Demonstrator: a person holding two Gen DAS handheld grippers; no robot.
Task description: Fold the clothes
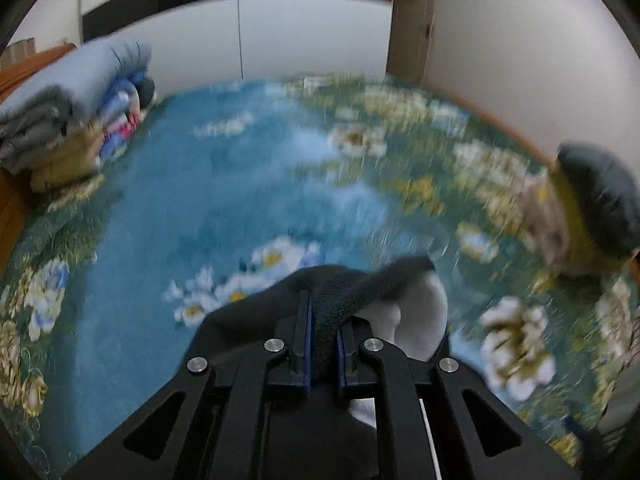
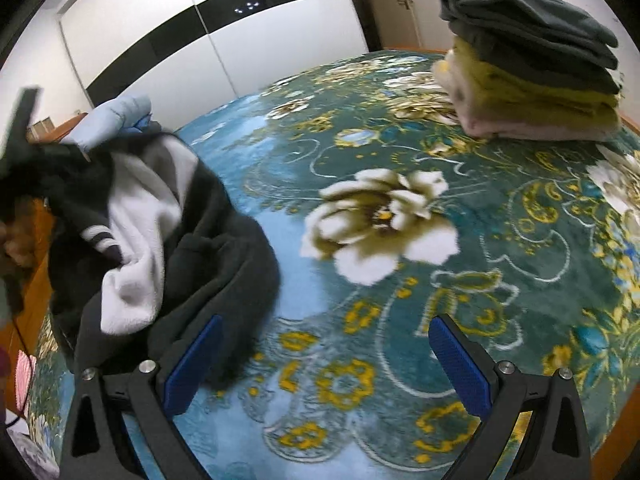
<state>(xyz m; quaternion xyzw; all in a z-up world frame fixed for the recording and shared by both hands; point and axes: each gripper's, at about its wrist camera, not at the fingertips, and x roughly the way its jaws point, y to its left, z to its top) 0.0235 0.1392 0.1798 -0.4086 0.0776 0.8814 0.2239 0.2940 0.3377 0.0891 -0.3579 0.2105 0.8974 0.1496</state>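
A dark fleece garment with a white lining (image 2: 168, 240) hangs crumpled over the left part of the floral bedspread (image 2: 400, 288). My left gripper (image 1: 323, 320) is shut on a fold of that garment (image 1: 340, 292), with white lining (image 1: 416, 312) bulging to its right. In the right wrist view the left gripper (image 2: 20, 120) shows blurred at the far left, holding the garment's top. My right gripper (image 2: 326, 328) stands open above the bedspread, its left blue pad (image 2: 192, 364) touching the garment's dark hem. Nothing lies between its fingers.
A stack of folded clothes (image 2: 532, 68), dark grey on yellow on pale pink, sits at the bed's far right; the same folded stack (image 1: 588, 208) shows in the left wrist view. Folded bedding (image 1: 72, 112) is piled at the far left. White wardrobe doors (image 1: 312, 28) stand behind the bed.
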